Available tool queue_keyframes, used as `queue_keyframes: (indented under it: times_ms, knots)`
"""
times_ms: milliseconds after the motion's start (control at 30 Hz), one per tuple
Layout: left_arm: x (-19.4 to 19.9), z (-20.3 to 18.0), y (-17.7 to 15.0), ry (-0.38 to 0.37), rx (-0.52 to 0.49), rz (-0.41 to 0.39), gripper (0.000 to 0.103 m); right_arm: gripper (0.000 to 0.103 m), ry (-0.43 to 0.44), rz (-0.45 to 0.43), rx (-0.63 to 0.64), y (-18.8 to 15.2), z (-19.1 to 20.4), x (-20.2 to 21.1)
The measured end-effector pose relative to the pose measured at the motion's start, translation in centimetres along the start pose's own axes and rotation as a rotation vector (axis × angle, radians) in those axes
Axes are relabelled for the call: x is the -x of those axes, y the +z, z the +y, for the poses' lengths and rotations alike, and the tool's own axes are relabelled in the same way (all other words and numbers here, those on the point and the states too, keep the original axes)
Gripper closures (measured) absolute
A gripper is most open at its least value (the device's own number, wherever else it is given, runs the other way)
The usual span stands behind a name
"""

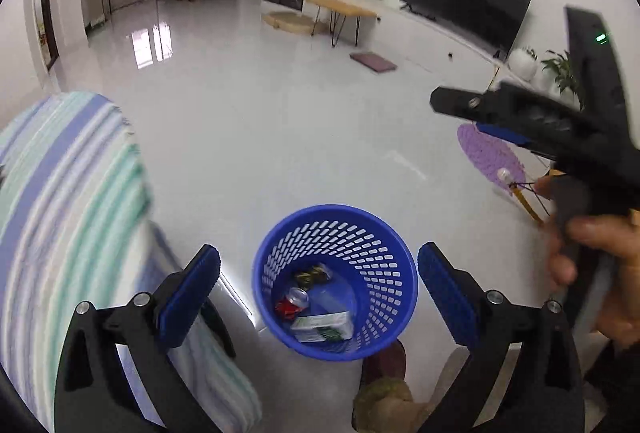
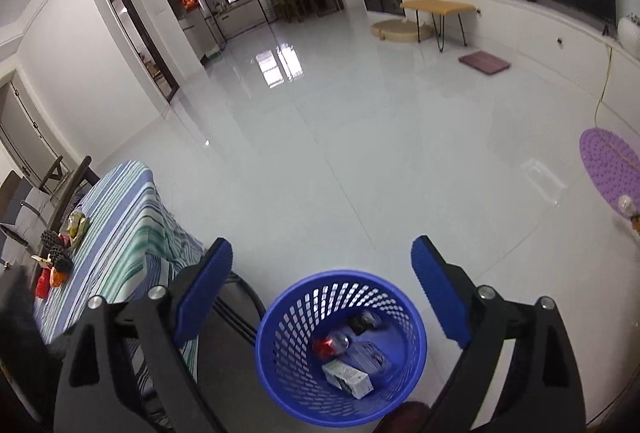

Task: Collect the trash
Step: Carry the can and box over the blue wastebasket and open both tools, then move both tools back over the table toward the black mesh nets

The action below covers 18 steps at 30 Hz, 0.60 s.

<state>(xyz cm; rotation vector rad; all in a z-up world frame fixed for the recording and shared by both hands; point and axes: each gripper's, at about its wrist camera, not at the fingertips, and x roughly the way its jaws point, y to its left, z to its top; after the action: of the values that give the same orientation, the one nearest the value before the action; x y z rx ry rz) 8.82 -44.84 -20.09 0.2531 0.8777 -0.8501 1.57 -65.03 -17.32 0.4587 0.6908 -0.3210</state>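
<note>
Blue basket (image 1: 335, 283) holds trash; left gripper (image 1: 318, 279), right gripper (image 2: 322, 285) both agape, empty

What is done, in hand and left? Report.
Done: a carton, a red can and wrappers lie in the blue basket. In hand: nothing; the left tongs and right tongs are open and empty. Left: several pieces on the striped tablecloth.

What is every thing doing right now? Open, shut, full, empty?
Left tool: open, holding nothing.
Right tool: open, holding nothing.
Blue basket: upright on the floor, partly filled.
Carton: lying in the basket.
Can: lying in the basket.
TV: off.
</note>
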Motion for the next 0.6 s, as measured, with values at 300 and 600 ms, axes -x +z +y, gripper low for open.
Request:
queue_keyframes:
  times_ms: [300,600]
  knots:
    - [7.7,8.0,-5.5,0.150,0.114,-0.001,0.005,0.013,0.009,0.005,0.288,-3.6,8.7,0.4]
    - [13.8,20.3,-11.1,0.359,0.226,0.045,0.005,0.012,0.174,0.050,0.488,-10.1,21.4,0.4]
